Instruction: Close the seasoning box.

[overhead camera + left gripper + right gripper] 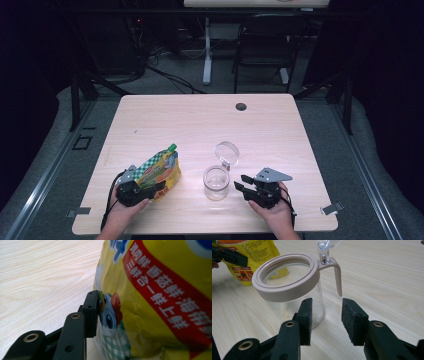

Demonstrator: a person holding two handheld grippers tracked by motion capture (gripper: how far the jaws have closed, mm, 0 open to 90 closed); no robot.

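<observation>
1. Here, from the high view, I hold my left gripper [150,190] at the near-left part of the wooden table [200,115], clamped on the lower end of a yellow spout pouch [161,171] with a green cap. The pouch slants up and away from my hand, cap end toward the far side, which I judge keeps the spout ready to tip. Just to its right stands a clear glass jar [216,183], its hinged lid [227,152] thrown back. My right gripper [241,184] sits just right of the jar, jaws parted and aimed at it, not yet touching.

2. In the left gripper view, one black pad [91,313] presses flat against the pouch's printed face [155,297], right on the cartoon figure. The foil creases near the pad, so I read this as a firm pinch on the pouch. The opposite jaw lies behind the bag, out of sight. Bare tabletop [45,277] stretches off to the left.

3. In the right gripper view, my jaws stand apart with nothing between them [325,322]. The jar [294,300] stands upright just ahead, slightly left of the gap, its pale pink collar [284,291] open at the top and the lid's lever [337,275] hanging down the right side. Behind it the pouch [254,255] stands, held by the left gripper [229,255]. I judge the right tool is placed to steady the jar for filling.
</observation>
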